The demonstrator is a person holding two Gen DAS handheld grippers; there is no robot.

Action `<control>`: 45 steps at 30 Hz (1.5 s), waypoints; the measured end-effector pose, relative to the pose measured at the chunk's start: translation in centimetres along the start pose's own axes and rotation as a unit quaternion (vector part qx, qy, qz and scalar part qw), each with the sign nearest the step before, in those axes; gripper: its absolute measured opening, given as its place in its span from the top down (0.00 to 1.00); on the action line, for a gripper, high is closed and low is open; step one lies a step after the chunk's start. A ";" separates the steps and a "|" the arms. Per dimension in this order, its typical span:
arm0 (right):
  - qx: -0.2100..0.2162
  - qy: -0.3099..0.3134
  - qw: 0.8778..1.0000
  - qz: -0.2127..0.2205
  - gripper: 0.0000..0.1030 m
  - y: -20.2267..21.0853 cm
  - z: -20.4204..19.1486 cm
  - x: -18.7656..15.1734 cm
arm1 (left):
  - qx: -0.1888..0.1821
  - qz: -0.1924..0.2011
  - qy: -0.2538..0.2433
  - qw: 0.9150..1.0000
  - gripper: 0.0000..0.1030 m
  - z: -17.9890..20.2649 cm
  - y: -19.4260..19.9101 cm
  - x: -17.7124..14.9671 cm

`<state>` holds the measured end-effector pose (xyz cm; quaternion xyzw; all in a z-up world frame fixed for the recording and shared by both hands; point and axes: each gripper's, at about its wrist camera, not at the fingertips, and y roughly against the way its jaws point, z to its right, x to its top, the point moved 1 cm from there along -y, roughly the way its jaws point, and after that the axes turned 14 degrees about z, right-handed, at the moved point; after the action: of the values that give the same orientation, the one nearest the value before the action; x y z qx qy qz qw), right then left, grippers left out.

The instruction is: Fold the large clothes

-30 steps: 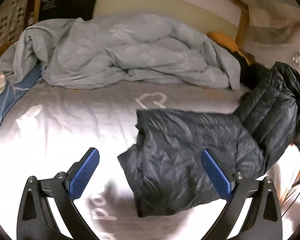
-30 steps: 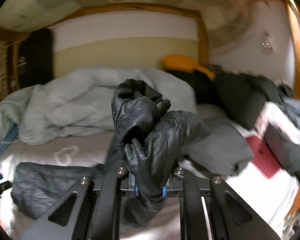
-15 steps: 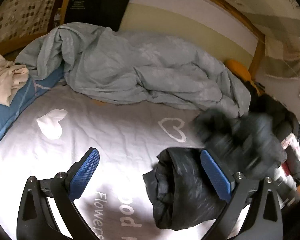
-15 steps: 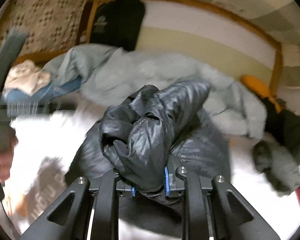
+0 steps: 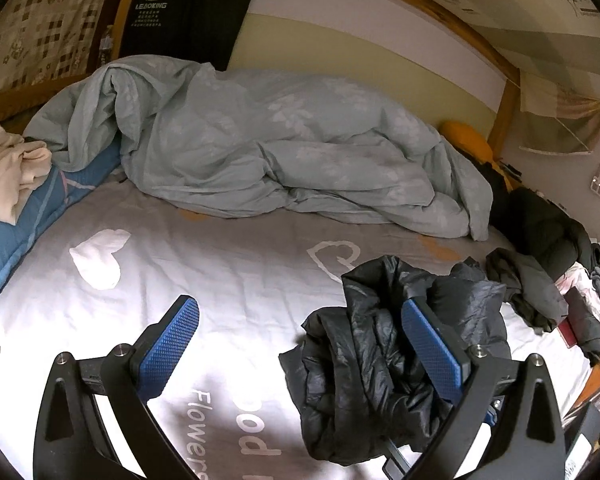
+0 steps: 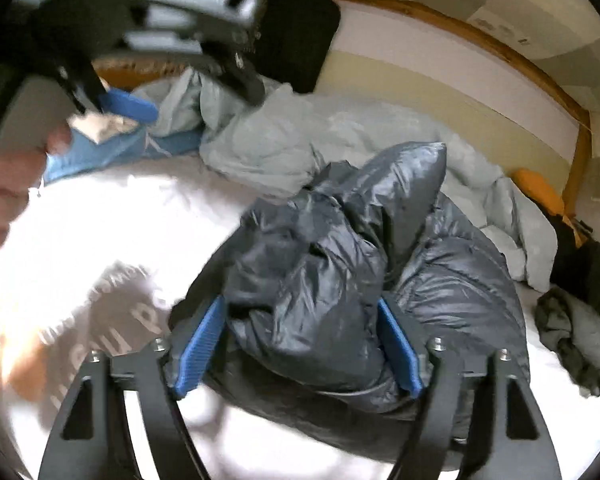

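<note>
A black puffer jacket (image 5: 364, 360) lies bunched on the grey printed bed sheet (image 5: 180, 260). My left gripper (image 5: 300, 308) hovers open over the sheet with nothing between its blue pads (image 5: 168, 344); the jacket sits just behind its right finger. In the right wrist view a puffy fold of the jacket (image 6: 320, 260) bulges up between the fingers of my right gripper (image 6: 300, 304). Its jaws are opening, spread wide with the fabric loose between them. The left gripper (image 6: 128, 106) and the hand (image 6: 4, 184) holding it show blurred at upper left.
A crumpled pale grey duvet (image 5: 280, 152) fills the back of the bed. A cream garment (image 5: 4, 168) lies on a blue pillow (image 5: 4, 240) at the left. Dark clothes (image 5: 540, 240) pile up at the right edge, with an orange cushion (image 5: 466, 140) behind them.
The right gripper carried the raised part of the jacket leftward and down onto the rest, then its jaws went from clamped tight to spread wide. The left gripper drew back to the left.
</note>
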<state>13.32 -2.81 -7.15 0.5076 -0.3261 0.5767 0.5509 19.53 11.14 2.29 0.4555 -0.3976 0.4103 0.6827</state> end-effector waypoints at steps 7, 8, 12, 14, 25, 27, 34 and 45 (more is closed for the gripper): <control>0.033 -0.057 0.998 0.005 0.25 2.2 1.5 0.8 | -0.029 0.018 -0.003 0.999 0.02 0.5 0.6 0.0; 0.042 -0.082 0.996 0.008 0.24 3.1 2.7 0.9 | -0.042 0.020 -0.001 0.999 0.02 0.8 0.7 -0.1; 0.029 -0.112 0.993 0.016 0.24 5.4 6.4 1.2 | -0.107 0.014 -0.002 0.994 0.02 2.6 0.9 -0.7; 0.009 -0.122 0.992 0.020 0.24 6.2 8.9 1.3 | -0.133 0.013 -0.016 0.991 0.01 3.9 1.0 -1.2; -0.089 -0.135 0.987 0.017 0.22 6.4 19.6 0.0 | -0.129 -0.037 -0.124 0.983 0.01 9.9 -1.6 -5.3; -0.092 -0.128 0.987 0.018 0.22 5.9 20.9 0.1 | -0.106 -0.047 -0.128 0.985 0.01 9.8 -2.6 -5.9; -0.072 -0.147 0.986 0.010 0.19 4.4 23.6 0.5 | -0.013 -0.102 0.003 0.995 0.00 4.3 -5.3 -6.9; 0.022 -0.263 0.961 -0.086 0.16 -0.2 25.9 -5.2 | -0.101 -0.237 0.231 0.938 0.00 -0.2 -8.6 -13.3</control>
<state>18.69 -28.56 -5.02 0.6797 -0.4017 0.3798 0.4821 22.86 6.56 -12.45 0.3576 -0.1488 0.2881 0.8758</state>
